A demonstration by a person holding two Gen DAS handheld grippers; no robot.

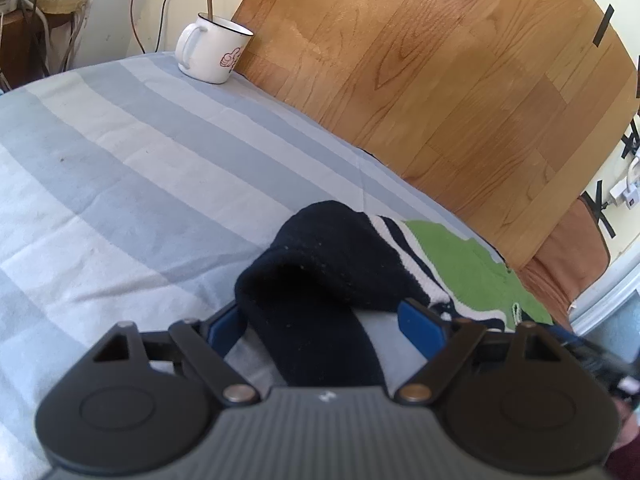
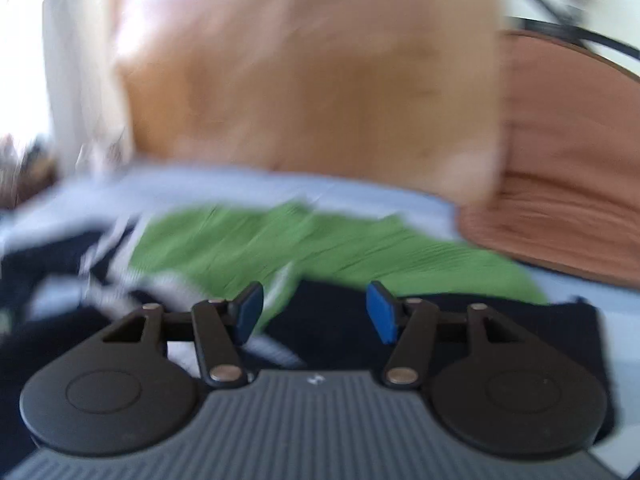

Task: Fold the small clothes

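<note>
My left fingers (image 1: 326,320) are lying wide apart around the dark sock (image 1: 320,280), which is running straight ahead toward the bed's (image 1: 120,160) far edge; my right fingers (image 2: 316,312) are open, holding nothing.

Navy, white-striped, green garment (image 1: 360,264), navy end doubled over

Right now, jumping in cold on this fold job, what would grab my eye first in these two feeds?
First, the dark navy sock humped up between the open fingers of the left gripper, low in the left wrist view, with a green garment just to its right on the striped bedsheet. Next, the white mug at the far edge of the bed. The right wrist view is motion-blurred; the right gripper is open over green and dark cloth.
</note>
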